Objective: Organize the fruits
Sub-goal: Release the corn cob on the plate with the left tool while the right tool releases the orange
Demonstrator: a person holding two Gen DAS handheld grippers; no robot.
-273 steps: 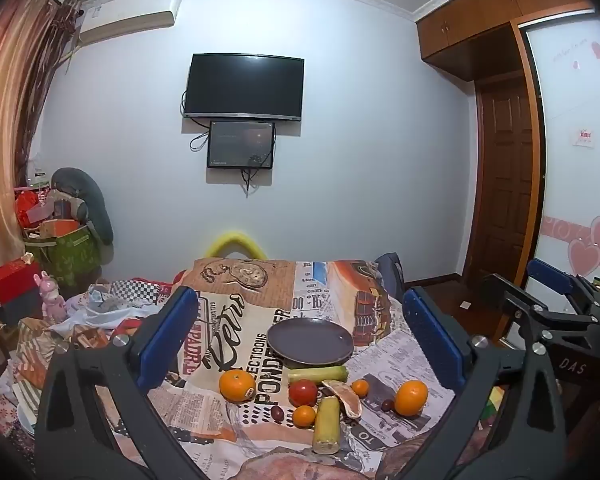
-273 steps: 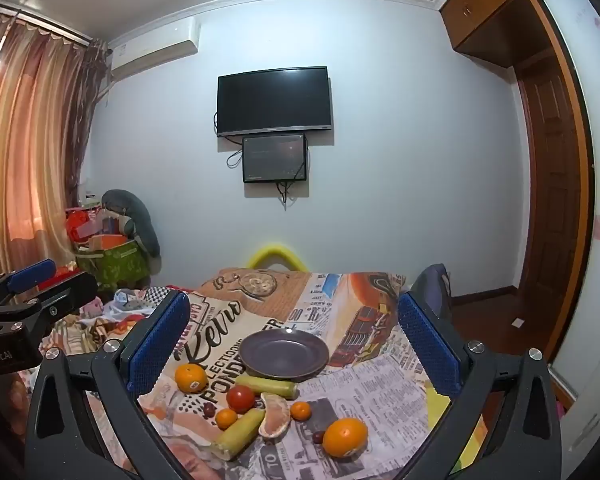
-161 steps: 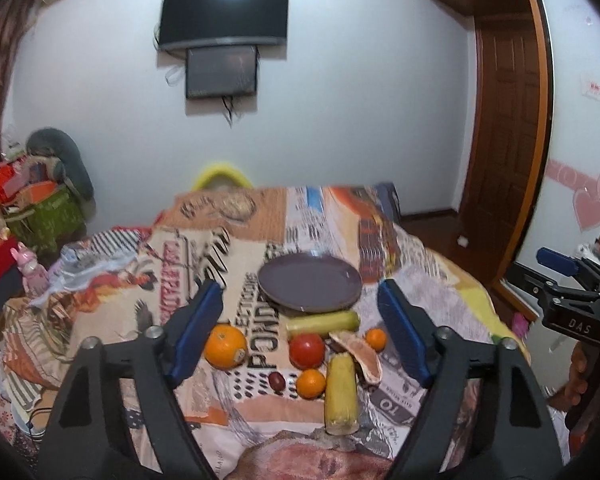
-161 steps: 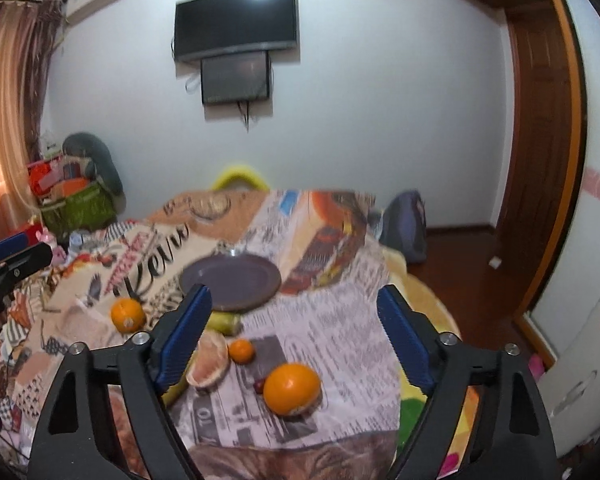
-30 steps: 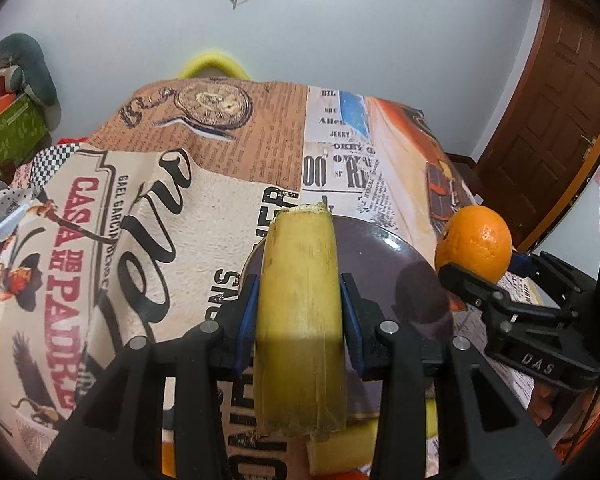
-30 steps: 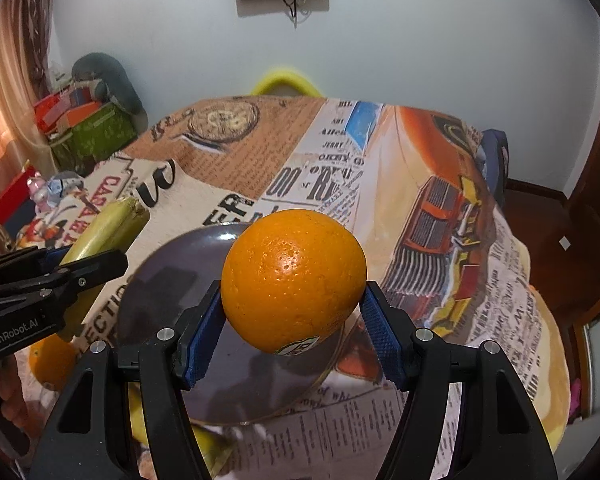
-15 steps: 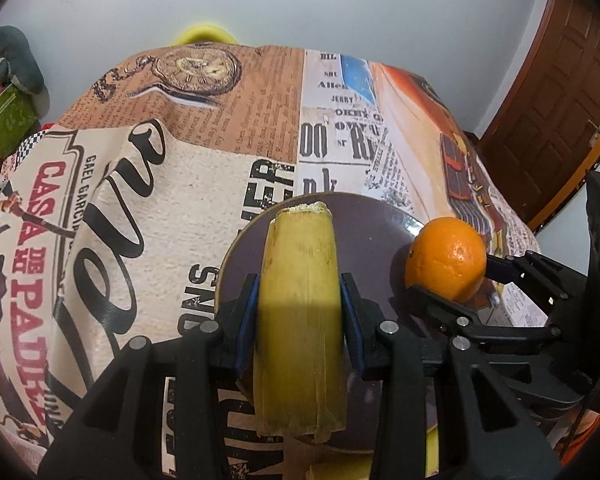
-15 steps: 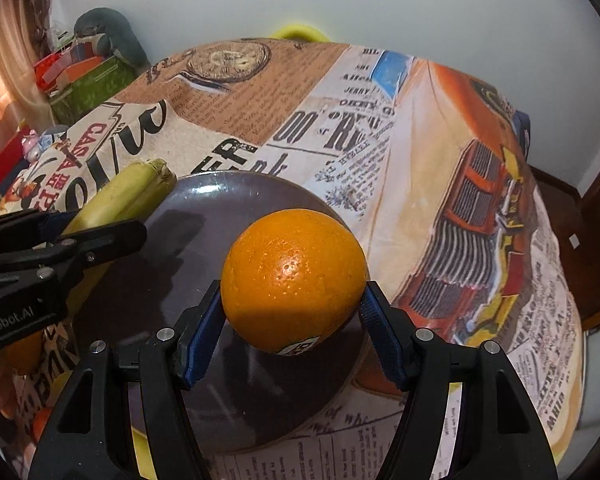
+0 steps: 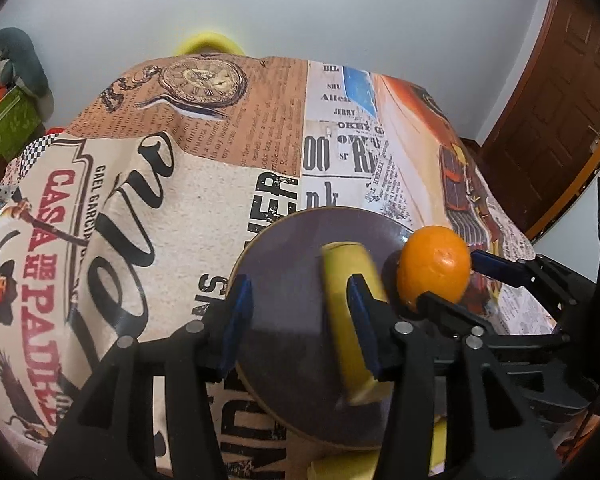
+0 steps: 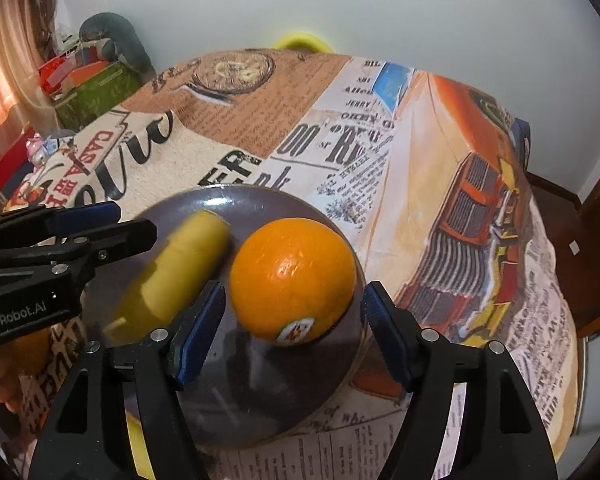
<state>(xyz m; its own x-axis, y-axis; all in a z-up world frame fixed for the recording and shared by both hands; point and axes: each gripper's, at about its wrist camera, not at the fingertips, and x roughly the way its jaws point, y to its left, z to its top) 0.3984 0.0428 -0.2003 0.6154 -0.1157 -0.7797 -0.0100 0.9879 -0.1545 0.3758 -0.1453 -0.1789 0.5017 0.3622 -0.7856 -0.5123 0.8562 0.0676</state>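
Right wrist view: the right gripper (image 10: 294, 318) has just been parting its fingers, the orange (image 10: 293, 275) loose between them on the plate (image 10: 236, 412), beside the blurred banana piece (image 10: 180, 268) that the left gripper (image 9: 300, 320), also just spreading, let go.

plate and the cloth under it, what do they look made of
Plate: probably glazed ceramic, though it could be glossy plastic; dark purple, with a bright sheen along its far rim. Cloth: woven printed fabric, matte, draping and creasing over the table edge.
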